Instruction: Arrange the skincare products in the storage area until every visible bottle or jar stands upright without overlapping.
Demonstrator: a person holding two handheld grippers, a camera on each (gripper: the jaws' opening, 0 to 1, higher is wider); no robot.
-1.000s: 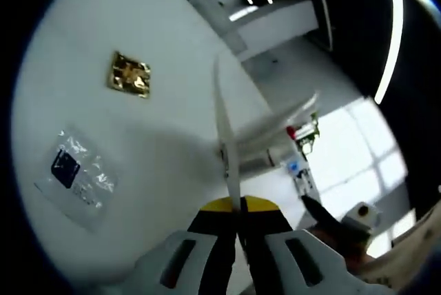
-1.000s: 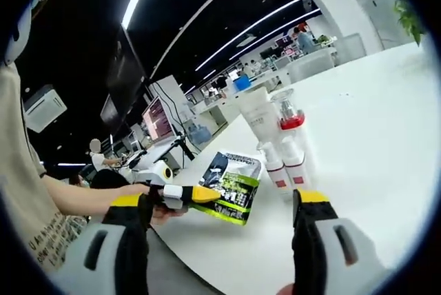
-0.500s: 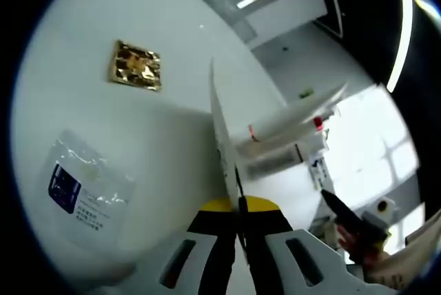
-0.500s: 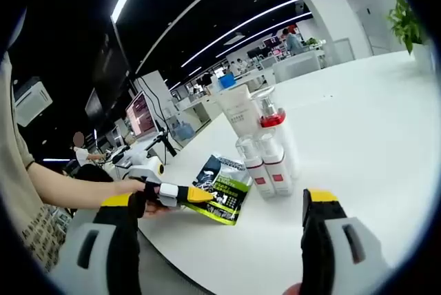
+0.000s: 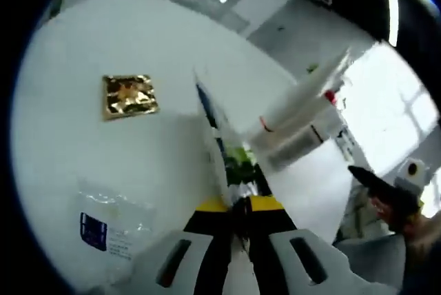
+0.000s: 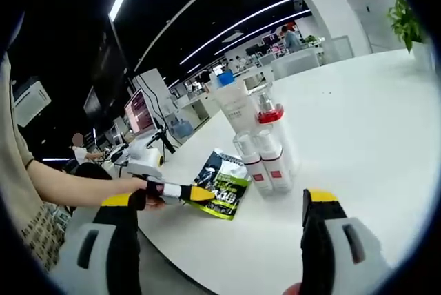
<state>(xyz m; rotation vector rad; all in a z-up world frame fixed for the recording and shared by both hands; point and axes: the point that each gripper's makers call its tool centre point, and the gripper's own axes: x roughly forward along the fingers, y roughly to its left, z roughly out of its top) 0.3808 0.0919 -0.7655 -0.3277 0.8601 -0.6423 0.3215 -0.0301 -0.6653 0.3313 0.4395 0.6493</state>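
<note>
Two hand-held grippers going: my left hand-held gripper [image 5: 238,205] is clamped on the green pouch [image 6: 222,185], my right hand-held gripper [image 6: 220,216] hangs spread wide, holding nothing. Since a second ago the pouch has tipped further off the counter [image 6: 372,136], near the upright bottles [image 6: 265,147]. Looks like standing it up is underway. Gold sachet [image 5: 128,96] and clear packet [image 5: 110,222] lie flat, well apart.
</note>
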